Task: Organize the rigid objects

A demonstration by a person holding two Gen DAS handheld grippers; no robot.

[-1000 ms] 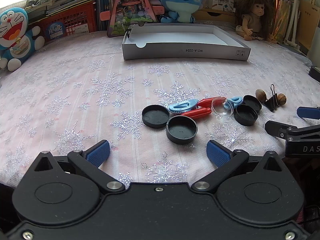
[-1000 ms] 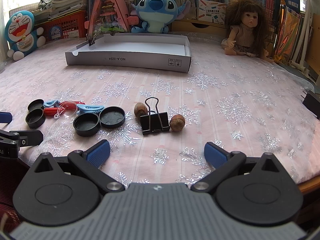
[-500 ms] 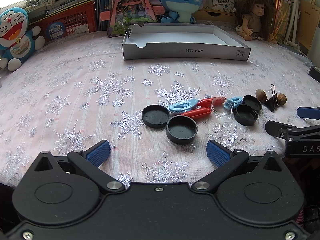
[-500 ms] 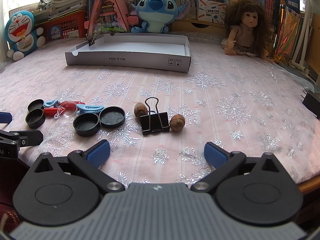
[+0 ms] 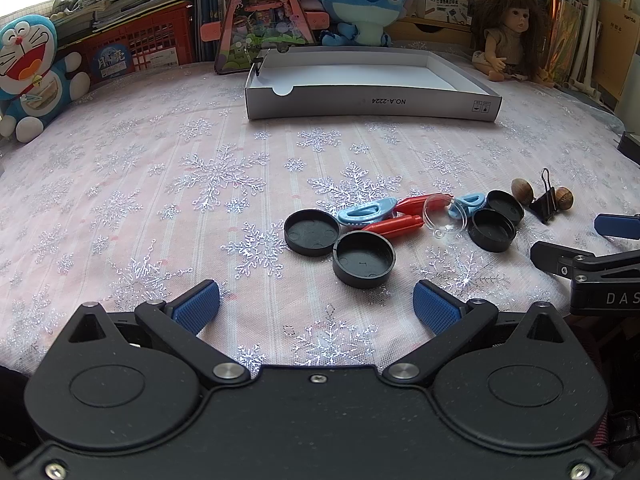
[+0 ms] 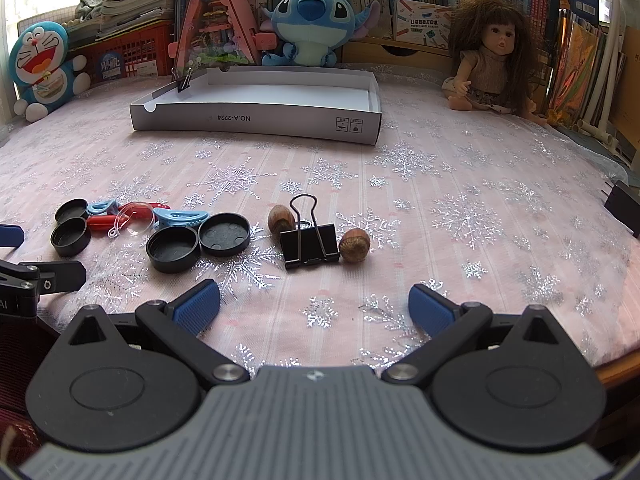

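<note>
Several black round lids (image 5: 363,258) (image 6: 173,248) lie on the pink snowflake cloth with red and blue plastic clips (image 5: 396,224) and a clear dome (image 5: 444,216). A black binder clip (image 6: 309,238) sits between two nuts (image 6: 354,244). A white shallow box (image 5: 372,100) (image 6: 256,120) stands farther back with a small binder clip on its corner. My left gripper (image 5: 316,306) is open and empty, just short of the lids. My right gripper (image 6: 314,306) is open and empty, just short of the binder clip.
A Stitch plush (image 6: 310,20), a doll (image 6: 490,52), a Doraemon plush (image 5: 30,68), a red crate and books line the back. The table's wooden edge (image 6: 616,368) shows at the right. A dark object (image 6: 622,208) lies at the far right.
</note>
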